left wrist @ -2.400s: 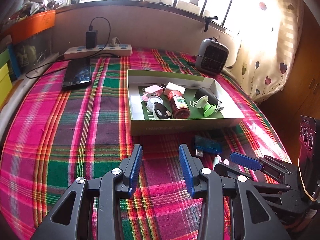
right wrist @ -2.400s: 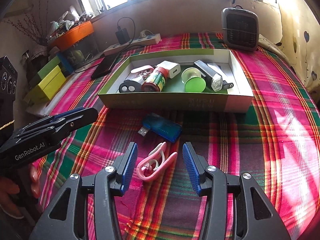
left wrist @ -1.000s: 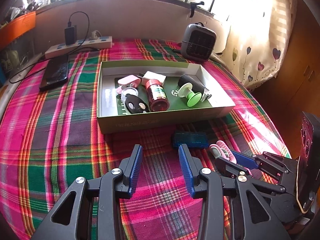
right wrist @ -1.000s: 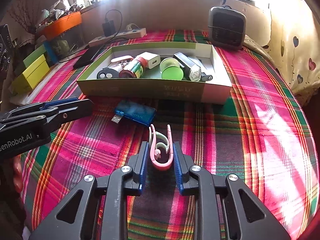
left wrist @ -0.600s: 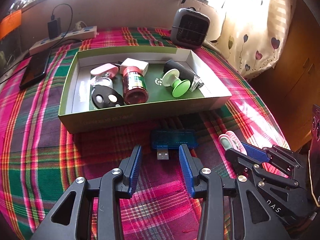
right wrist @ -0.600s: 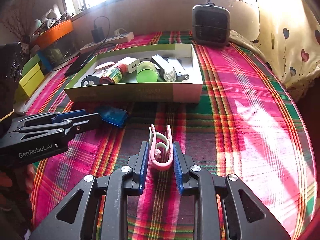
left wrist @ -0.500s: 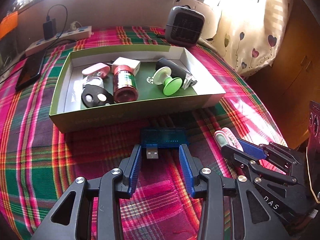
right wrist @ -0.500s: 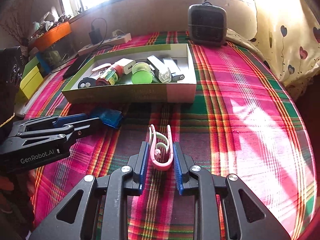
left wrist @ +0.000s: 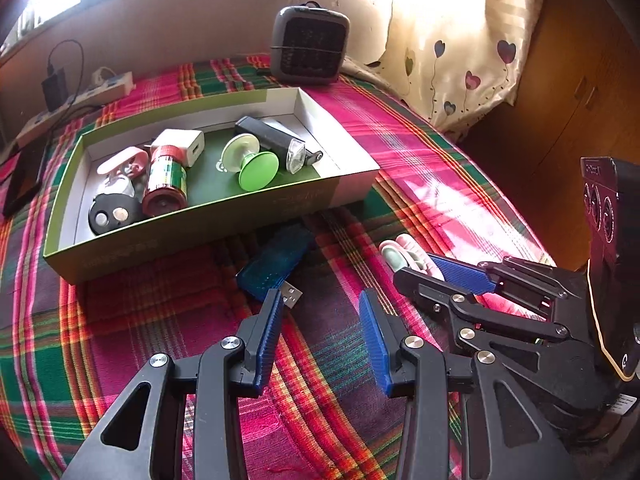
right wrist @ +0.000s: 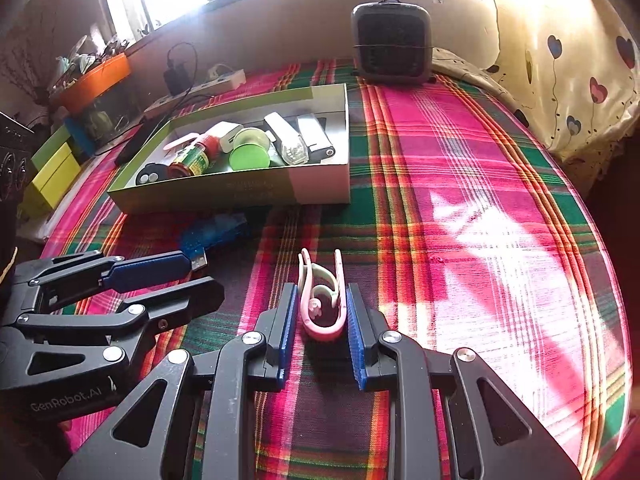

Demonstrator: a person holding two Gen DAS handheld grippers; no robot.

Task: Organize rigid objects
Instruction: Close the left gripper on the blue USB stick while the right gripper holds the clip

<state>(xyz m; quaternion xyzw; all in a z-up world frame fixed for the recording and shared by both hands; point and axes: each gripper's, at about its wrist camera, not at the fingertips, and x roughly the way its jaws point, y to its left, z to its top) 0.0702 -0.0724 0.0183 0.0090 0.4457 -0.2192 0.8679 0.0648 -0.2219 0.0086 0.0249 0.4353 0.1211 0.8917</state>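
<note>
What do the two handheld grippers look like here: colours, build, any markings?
Both are black plastic with open triangular cut-outs, silver pivot screws and ribbed blue pads on the fingers. The left gripper carries white "GenRobot.AI" lettering on its side. The right gripper shows no readable marking. No cables or sleeves visible.

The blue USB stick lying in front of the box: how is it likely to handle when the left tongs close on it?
The blue USB stick looks like a flat, hard plastic shell, so probably stiff and light. Lying flat on the plaid cloth, it shouldn't roll. Its glossy casing may slip or pivot between the open left tongs, since it lies askew to them with its metal plug beside one pad.
</note>
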